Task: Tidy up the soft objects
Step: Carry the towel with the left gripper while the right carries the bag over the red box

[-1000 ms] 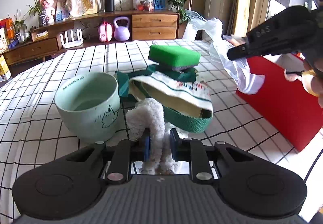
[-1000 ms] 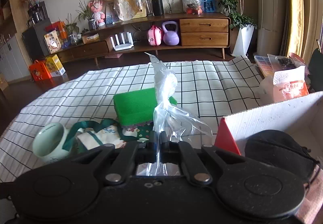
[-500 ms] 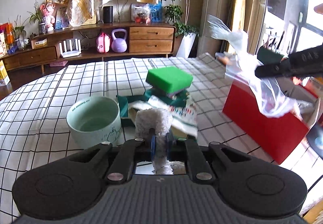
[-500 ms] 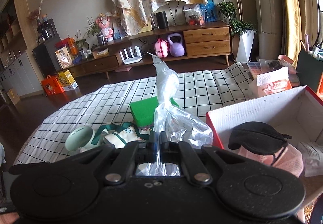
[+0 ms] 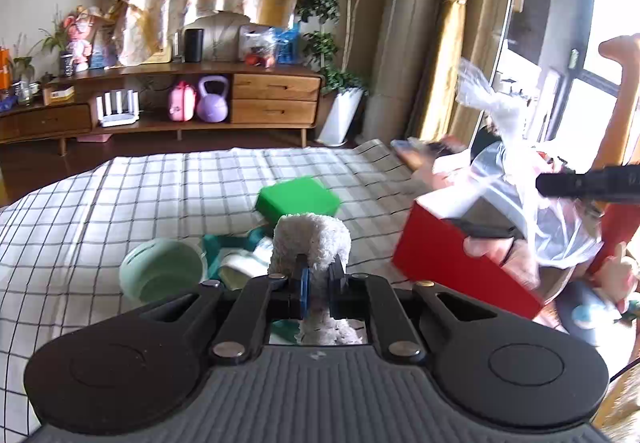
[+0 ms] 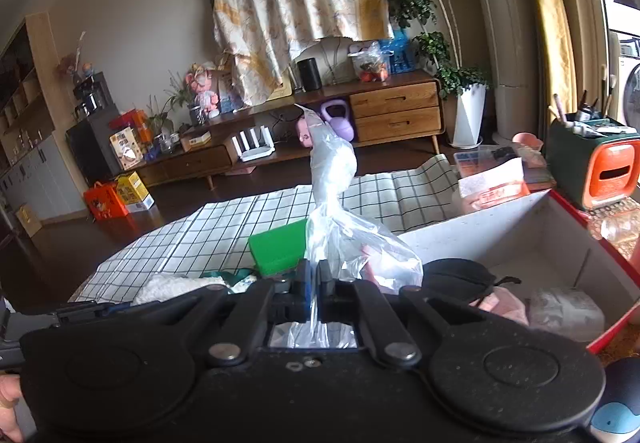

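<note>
Left claw (image 5: 319, 279) of mine pinches the fluffy white towel (image 5: 311, 239); right claw (image 6: 313, 285) clamps a clear plastic bag (image 6: 340, 231) by the red box (image 6: 520, 227).

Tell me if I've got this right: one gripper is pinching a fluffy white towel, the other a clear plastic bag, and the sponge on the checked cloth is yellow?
Not quite: the sponge is green, as the left wrist view shows. The rest holds: the left gripper pinches the fluffy white towel, the right gripper the clear plastic bag, over the checked cloth.

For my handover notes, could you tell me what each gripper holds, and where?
Left gripper: fluffy white cloth, pinched below its fold. Right gripper: clear plastic bag, low down.
</note>
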Demonstrator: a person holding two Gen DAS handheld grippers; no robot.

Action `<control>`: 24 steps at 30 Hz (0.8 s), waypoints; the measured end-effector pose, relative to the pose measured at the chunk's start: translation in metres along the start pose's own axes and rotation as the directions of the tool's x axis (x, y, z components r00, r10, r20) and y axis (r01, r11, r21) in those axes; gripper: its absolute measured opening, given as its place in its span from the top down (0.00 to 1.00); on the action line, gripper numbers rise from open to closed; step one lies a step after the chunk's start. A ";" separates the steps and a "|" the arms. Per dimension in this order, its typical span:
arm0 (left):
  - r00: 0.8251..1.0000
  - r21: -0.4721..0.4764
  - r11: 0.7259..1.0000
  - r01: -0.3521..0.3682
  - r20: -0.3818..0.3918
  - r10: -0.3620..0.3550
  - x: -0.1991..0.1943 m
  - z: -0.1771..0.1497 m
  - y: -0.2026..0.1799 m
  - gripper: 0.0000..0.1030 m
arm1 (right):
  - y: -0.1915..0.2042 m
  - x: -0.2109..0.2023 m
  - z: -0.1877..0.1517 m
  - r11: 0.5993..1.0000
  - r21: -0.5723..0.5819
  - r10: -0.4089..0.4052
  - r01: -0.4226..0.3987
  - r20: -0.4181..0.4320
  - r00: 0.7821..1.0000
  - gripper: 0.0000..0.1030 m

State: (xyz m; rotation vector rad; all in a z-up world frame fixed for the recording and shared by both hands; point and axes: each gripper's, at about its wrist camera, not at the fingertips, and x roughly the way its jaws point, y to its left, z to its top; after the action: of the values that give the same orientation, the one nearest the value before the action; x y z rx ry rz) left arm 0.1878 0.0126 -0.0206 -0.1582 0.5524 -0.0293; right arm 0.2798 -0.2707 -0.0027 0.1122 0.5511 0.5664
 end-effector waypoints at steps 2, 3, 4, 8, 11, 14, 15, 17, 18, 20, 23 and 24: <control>1.000 0.008 1.000 0.019 0.007 -0.020 -0.002 0.008 -0.007 0.91 | -0.006 -0.005 0.002 1.000 0.007 -0.011 0.011 0.009 1.000 0.98; 1.000 0.015 0.999 0.029 0.010 -0.029 -0.003 0.011 -0.011 0.91 | -0.011 -0.008 0.003 1.000 0.012 -0.017 0.016 0.014 1.000 0.98; 0.999 0.024 0.999 0.037 0.013 -0.038 -0.004 0.015 -0.016 0.91 | -0.015 -0.011 0.004 1.000 0.016 -0.023 0.023 0.019 1.000 0.98; 0.996 0.052 0.995 0.080 0.024 -0.082 -0.003 0.028 -0.038 0.91 | -0.032 -0.018 0.005 0.998 0.030 -0.052 0.051 0.035 0.998 0.98; 0.993 0.073 0.991 0.113 0.033 -0.115 -0.001 0.037 -0.055 0.91 | -0.044 -0.022 0.007 0.997 0.040 -0.074 0.072 0.043 0.996 0.98; 0.988 0.094 0.985 0.146 0.037 -0.150 0.004 0.049 -0.075 0.91 | -0.056 -0.024 0.007 0.994 0.050 -0.098 0.096 0.047 0.994 0.98; 0.986 0.099 0.982 0.159 0.039 -0.163 0.007 0.052 -0.082 0.91 | -0.060 -0.024 0.007 0.993 0.054 -0.106 0.104 0.047 0.993 0.98; 0.981 0.106 0.977 0.186 0.039 -0.191 0.011 0.059 -0.095 0.91 | -0.071 -0.026 0.006 0.990 0.066 -0.125 0.122 0.045 0.991 0.98; 0.978 0.112 0.973 0.202 0.037 -0.208 0.015 0.062 -0.102 0.91 | -0.076 -0.027 0.005 0.989 0.072 -0.134 0.131 0.044 0.990 0.98; 0.972 0.123 0.966 0.228 0.023 -0.232 0.022 0.066 -0.116 0.91 | -0.085 -0.027 0.004 0.986 0.078 -0.153 0.149 0.043 0.987 0.98; 0.963 0.133 0.954 0.267 -0.009 -0.268 0.037 0.067 -0.136 0.91 | -0.101 -0.023 0.002 0.979 0.096 -0.185 0.181 0.031 0.982 0.98; 0.960 0.135 0.951 0.279 -0.019 -0.279 0.041 0.066 -0.142 0.91 | -0.106 -0.022 0.001 0.976 0.101 -0.195 0.192 0.025 0.980 0.98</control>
State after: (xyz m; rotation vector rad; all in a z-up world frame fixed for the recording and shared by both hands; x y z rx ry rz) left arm 0.2596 -0.1208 0.0356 -0.1019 0.5225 -0.3417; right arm 0.3159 -0.3717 -0.0179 0.1600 0.5490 0.3469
